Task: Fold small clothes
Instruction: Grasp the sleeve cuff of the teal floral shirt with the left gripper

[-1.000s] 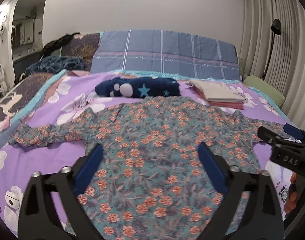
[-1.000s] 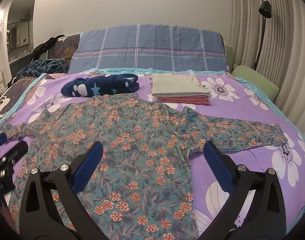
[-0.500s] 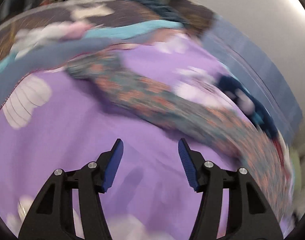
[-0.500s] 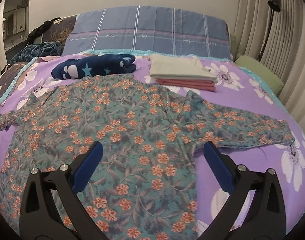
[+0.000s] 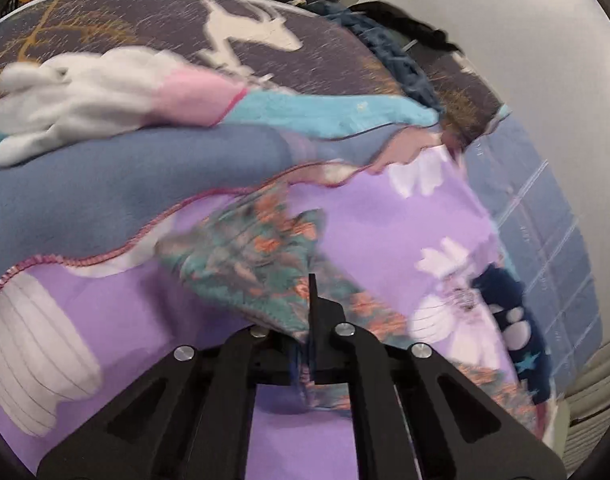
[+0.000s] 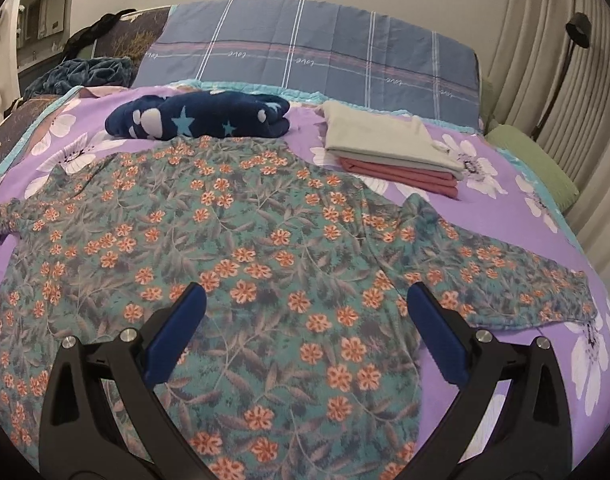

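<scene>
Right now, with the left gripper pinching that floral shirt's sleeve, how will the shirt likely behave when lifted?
Probably floppy: the floral shirt lies flat and wrinkled on the bedspread, so it should drape rather than hold shape. Likely light, since the left gripper bunches the sleeve easily. The body may drag along, while the right gripper hovers open.

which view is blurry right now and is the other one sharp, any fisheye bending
Left wrist view: motion-smeared, the floral sleeve and bedspread soft, though the shut left tongs gripping the sleeve stay crisp. Right wrist view: sharp, evenly lit, the shirt clear under the open right tongs; the curtain bows near the rim.
</scene>
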`<control>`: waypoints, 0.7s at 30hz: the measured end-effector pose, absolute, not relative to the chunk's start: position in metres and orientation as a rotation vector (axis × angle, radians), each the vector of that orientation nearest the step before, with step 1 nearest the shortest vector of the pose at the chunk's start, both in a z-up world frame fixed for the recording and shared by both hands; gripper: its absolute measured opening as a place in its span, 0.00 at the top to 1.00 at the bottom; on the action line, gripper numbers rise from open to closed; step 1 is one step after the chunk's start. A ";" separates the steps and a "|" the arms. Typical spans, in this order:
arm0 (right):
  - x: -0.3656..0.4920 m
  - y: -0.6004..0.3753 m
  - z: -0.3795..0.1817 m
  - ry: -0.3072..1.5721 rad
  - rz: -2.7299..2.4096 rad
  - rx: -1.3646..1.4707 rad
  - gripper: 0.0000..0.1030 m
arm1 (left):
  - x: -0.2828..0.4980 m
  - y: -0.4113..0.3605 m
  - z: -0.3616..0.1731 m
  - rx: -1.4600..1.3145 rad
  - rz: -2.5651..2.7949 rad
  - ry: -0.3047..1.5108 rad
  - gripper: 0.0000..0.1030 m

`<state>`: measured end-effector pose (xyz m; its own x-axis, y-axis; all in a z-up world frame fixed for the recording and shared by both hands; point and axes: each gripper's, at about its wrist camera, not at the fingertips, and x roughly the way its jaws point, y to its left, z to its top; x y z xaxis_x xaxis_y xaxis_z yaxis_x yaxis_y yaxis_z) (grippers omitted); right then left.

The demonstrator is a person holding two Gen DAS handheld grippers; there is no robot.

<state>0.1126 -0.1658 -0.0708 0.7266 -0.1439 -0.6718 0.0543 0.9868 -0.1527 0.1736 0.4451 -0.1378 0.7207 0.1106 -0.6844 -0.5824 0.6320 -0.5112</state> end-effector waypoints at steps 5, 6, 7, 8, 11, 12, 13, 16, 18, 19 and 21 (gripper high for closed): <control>0.127 -0.165 -0.076 0.760 -0.064 -0.121 0.02 | 0.197 0.356 -0.076 -0.559 0.237 0.609 0.97; 0.129 -0.165 -0.077 0.759 -0.057 -0.122 0.02 | 0.201 0.330 -0.065 -0.520 0.172 0.602 0.97; 0.131 -0.165 -0.078 0.759 -0.044 -0.117 0.02 | 0.205 0.311 -0.058 -0.492 0.124 0.599 0.97; 0.132 -0.167 -0.077 0.755 -0.030 -0.109 0.02 | 0.207 0.286 -0.051 -0.459 0.065 0.596 0.97; 0.136 -0.174 -0.074 0.736 0.003 -0.089 0.02 | 0.211 0.203 -0.041 -0.355 -0.133 0.603 0.97; 0.138 -0.176 -0.074 0.735 0.005 -0.089 0.02 | 0.212 0.176 -0.042 -0.321 -0.196 0.617 0.97; 0.139 -0.181 -0.073 0.734 0.009 -0.084 0.02 | 0.211 0.141 -0.046 -0.273 -0.273 0.640 0.97; 0.145 -0.194 -0.074 0.744 0.003 -0.065 0.02 | 0.206 0.066 -0.070 -0.155 -0.422 0.718 0.97; 0.148 -0.200 -0.077 0.760 0.003 -0.058 0.02 | 0.203 0.028 -0.092 -0.083 -0.472 0.775 0.97; 0.150 -0.203 -0.079 0.772 0.009 -0.056 0.02 | 0.204 0.019 -0.100 -0.060 -0.477 0.797 0.97; 0.154 -0.205 -0.083 0.788 0.027 -0.054 0.02 | 0.205 0.009 -0.117 -0.022 -0.475 0.830 0.97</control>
<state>0.1538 -0.2046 -0.0828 0.7049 0.0037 -0.7093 -0.0441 0.9983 -0.0386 0.2047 0.0091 -0.1167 0.5769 -0.4144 -0.7039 0.3973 0.8953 -0.2014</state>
